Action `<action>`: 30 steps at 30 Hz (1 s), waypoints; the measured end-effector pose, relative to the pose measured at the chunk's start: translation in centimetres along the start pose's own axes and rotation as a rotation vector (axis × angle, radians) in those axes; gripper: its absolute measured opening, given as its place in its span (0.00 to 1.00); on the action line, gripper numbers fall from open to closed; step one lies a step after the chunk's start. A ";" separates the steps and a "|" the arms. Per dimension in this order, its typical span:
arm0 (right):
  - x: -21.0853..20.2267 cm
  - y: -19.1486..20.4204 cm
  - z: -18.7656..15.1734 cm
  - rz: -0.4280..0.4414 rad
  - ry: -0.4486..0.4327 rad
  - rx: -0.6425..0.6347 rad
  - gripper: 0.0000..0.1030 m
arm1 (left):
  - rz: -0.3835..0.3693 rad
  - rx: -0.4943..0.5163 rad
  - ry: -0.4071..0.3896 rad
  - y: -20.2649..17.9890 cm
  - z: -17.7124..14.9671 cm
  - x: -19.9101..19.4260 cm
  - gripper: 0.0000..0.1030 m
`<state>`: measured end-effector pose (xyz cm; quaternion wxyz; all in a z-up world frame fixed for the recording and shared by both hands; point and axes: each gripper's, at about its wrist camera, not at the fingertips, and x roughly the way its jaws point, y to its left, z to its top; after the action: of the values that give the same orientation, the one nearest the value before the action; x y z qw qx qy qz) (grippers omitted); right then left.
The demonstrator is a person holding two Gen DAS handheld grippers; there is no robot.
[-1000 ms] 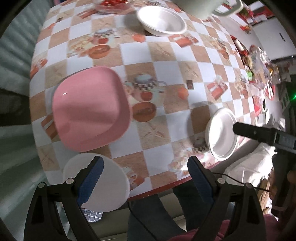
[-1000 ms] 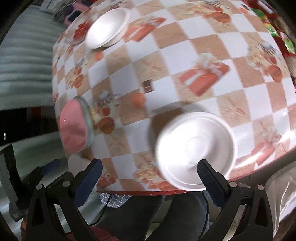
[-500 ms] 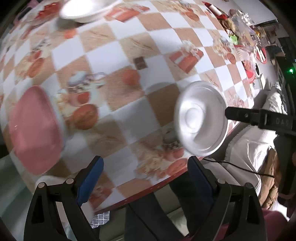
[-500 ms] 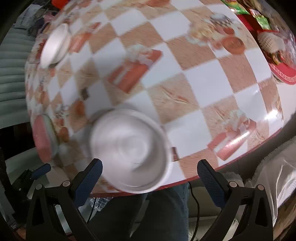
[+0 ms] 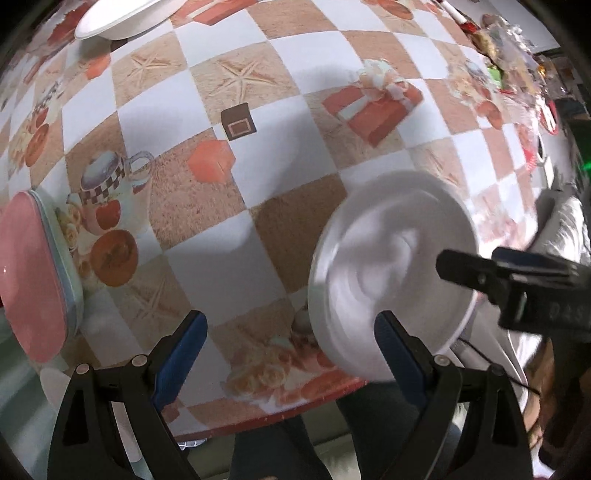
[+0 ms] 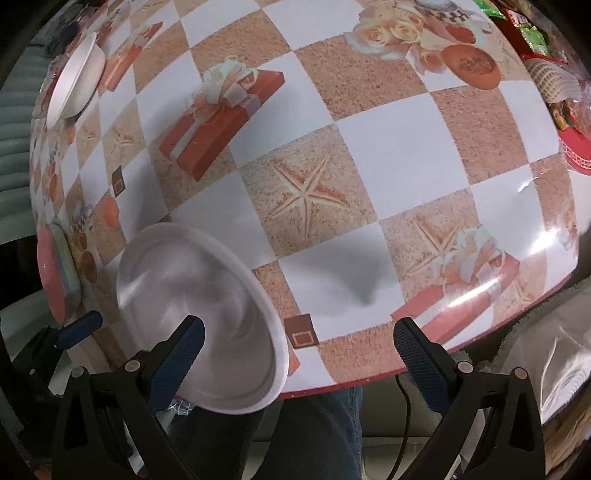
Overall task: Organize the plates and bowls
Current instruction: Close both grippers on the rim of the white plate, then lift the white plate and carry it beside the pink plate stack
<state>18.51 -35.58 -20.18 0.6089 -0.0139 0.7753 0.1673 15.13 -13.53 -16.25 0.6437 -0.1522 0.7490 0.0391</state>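
Table (image 5: 229, 258) with the checkered cloth has a big bare stretch mid-table; its near edge runs just past both grippers. One pink plate (image 5: 29, 280) sits at the left edge on a pale one. One white plate (image 5: 391, 280) lies at the near edge, one white bowl (image 5: 122, 18) far back. Left gripper (image 5: 291, 354) and right gripper (image 6: 299, 358) both gape wide, holding nothing.

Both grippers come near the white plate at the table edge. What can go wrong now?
1. The white plate sits at the table edge, partly overhanging it; a nudge from either open gripper might tip it off.
2. The left gripper and the right gripper crowd the same plate and may collide.
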 end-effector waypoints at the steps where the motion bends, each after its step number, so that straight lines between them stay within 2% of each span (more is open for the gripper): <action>1: 0.2 0.0 0.1 0.001 0.004 -0.001 1.00 | 0.004 0.000 0.000 -0.1 0.2 0.3 0.91; 6: 0.9 -0.2 0.5 0.026 0.008 0.001 1.00 | 0.024 0.001 0.025 -0.5 0.6 2.1 0.90; 8: 1.2 -0.1 0.6 0.039 0.008 -0.001 0.91 | 0.013 -0.002 0.037 -0.5 0.7 2.6 0.89; 10: 1.6 0.2 0.5 0.066 0.018 0.006 0.68 | -0.010 -0.003 0.051 -0.5 0.7 3.0 0.87; 14: 2.4 0.4 0.3 0.078 0.018 0.004 0.67 | -0.022 -0.003 0.072 -1.2 0.7 3.9 0.81; 15: 2.4 0.3 0.4 0.085 0.019 0.004 0.64 | -0.017 0.001 0.068 -1.3 0.7 4.0 0.81; 16: 2.4 0.3 0.5 0.100 0.020 0.004 0.52 | -0.022 0.014 0.061 -1.8 0.8 4.0 0.80; 18: 2.3 0.3 1.1 0.124 0.031 0.010 0.41 | -0.042 0.040 0.053 -2.4 0.5 4.1 0.77; 22: 2.5 1.2 1.6 0.157 0.045 0.006 0.41 | -0.110 0.069 0.065 -3.3 0.0 4.0 0.63; 25: 2.1 2.1 1.3 0.140 0.046 -0.023 0.41 | -0.085 0.085 0.057 -3.7 -0.6 4.1 0.63; 30: 1.7 1.7 0.1 0.166 0.043 -0.015 0.41 | -0.124 0.053 0.049 -3.1 -0.9 4.2 0.63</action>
<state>17.84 -33.65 -21.41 0.5760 0.0422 0.7853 0.2229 14.59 -17.42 -19.80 0.6303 -0.1822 0.7543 -0.0243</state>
